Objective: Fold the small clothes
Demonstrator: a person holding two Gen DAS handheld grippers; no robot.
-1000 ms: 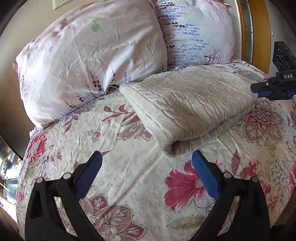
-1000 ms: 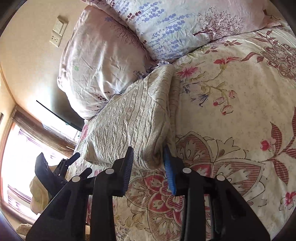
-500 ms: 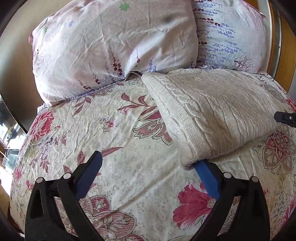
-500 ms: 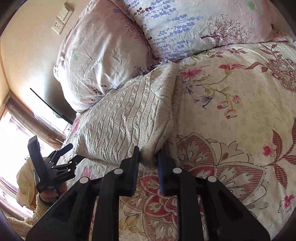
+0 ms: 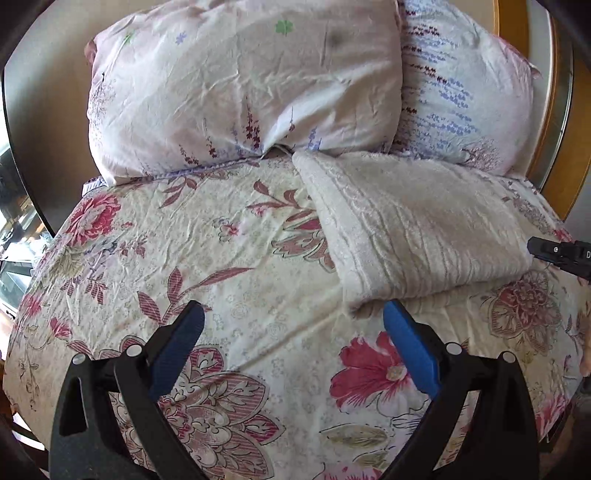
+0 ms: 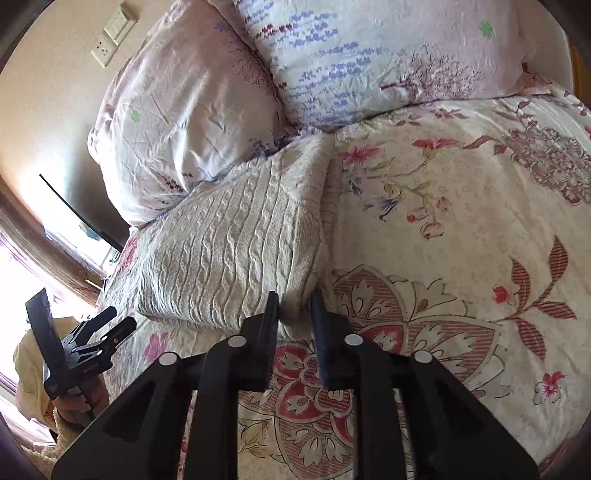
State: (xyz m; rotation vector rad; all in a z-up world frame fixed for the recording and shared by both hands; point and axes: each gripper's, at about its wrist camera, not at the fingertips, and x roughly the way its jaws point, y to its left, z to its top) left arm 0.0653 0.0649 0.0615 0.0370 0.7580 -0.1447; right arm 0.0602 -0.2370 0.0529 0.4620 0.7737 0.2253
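A cream cable-knit sweater (image 5: 424, 229) lies folded on the floral bedspread (image 5: 258, 280), its far edge against the pillows. My left gripper (image 5: 291, 325) stands wide open above the spread. Its right blue pad (image 5: 406, 350) is just short of the sweater's near left corner, and nothing is between the fingers. In the right wrist view the sweater (image 6: 236, 251) fills the middle left. My right gripper (image 6: 295, 317) has its jaws opening, with a narrow gap and the sweater's near right corner between the pads, not pinched. The left gripper (image 6: 99, 332) shows at the left edge, the right gripper (image 5: 554, 254) at the far right.
Two flowered pillows (image 5: 240, 85) (image 5: 461, 92) lean at the head of the bed. A wooden headboard (image 5: 517, 22) stands behind them. A wall socket (image 6: 110, 33) and a bright window (image 6: 22, 288) are on the left. A hand (image 6: 74, 402) holds the left gripper.
The right gripper's jaws, pinched on the sweater corner half a second ago, have spread apart. The left gripper has drawn back, so its right finger is out from under the sweater's edge.
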